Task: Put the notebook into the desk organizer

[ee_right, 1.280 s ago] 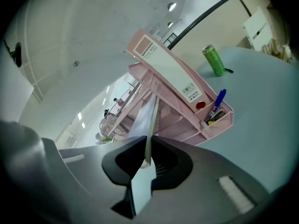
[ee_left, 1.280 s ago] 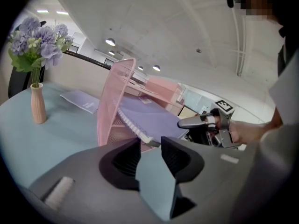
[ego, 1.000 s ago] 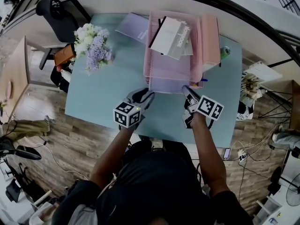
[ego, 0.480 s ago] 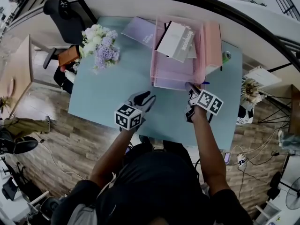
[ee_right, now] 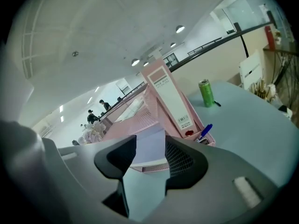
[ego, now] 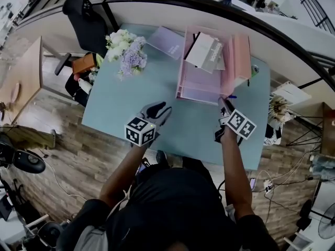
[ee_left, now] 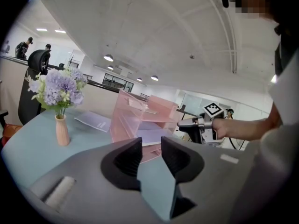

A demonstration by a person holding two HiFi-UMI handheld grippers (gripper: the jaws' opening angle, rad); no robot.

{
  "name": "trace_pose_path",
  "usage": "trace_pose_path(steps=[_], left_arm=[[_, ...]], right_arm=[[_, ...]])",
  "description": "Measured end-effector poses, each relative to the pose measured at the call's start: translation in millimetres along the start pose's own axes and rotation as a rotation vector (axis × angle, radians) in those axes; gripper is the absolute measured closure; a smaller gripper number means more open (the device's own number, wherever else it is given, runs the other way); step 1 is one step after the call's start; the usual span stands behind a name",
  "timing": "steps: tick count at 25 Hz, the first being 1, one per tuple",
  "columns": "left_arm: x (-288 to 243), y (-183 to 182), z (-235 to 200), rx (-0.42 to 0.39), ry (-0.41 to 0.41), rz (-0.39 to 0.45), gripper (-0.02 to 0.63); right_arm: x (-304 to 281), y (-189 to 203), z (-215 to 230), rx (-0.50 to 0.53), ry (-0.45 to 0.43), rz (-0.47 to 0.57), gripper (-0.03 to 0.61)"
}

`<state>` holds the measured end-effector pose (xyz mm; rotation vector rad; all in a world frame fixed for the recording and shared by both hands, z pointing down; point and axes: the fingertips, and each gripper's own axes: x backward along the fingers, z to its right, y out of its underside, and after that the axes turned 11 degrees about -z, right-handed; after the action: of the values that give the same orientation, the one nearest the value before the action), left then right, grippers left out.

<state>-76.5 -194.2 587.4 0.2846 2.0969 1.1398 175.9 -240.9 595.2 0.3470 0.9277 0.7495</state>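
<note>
Right claw (ee_right: 150, 143), jaws just opening and empty, leaves notebook (ego: 201, 94) lying at bottom of desk organizer (ego: 181, 77) near surface's (ego: 131, 109) far edge; left claw (ee_left: 149, 146) closed, empty; task seemingly complete.

The left gripper (ego: 163, 108) is held forward with jaws closed and empty, while the right gripper (ego: 223, 104), jaws just opened, is held empty.

One pink desk organizer (ego: 181, 72); two lavender notebooks, a loose notebook (ego: 165, 39) at its left and a filed notebook (ee_right: 149, 146) in a lower tray; one white book (ego: 205, 51); one pink binder (ego: 241, 56); one green can (ee_right: 205, 93); one blue pen (ee_right: 206, 130); one flower vase (ee_left: 61, 129).
</note>
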Motion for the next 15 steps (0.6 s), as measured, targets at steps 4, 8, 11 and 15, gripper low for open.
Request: trace_pose_path(steps=[4, 8, 11, 15], left_arm=[[25, -10, 1, -0.024, -0.002, 0.033, 0.453], [52, -19, 6, -0.047, 0.009, 0.065, 0.453], [71, -26, 12, -0.068, 0.019, 0.087, 0.453], [96, -33, 20, -0.096, 0.032, 0.116, 0.453]], right_arm=[[28, -7, -24, 0.073, -0.013, 0.061, 0.405], [63, -17, -54, 0.17, -0.028, 0.132, 0.405], [89, -24, -83, 0.252, -0.062, 0.182, 0.405], [122, -28, -119, 0.356, -0.105, 0.232, 0.407]])
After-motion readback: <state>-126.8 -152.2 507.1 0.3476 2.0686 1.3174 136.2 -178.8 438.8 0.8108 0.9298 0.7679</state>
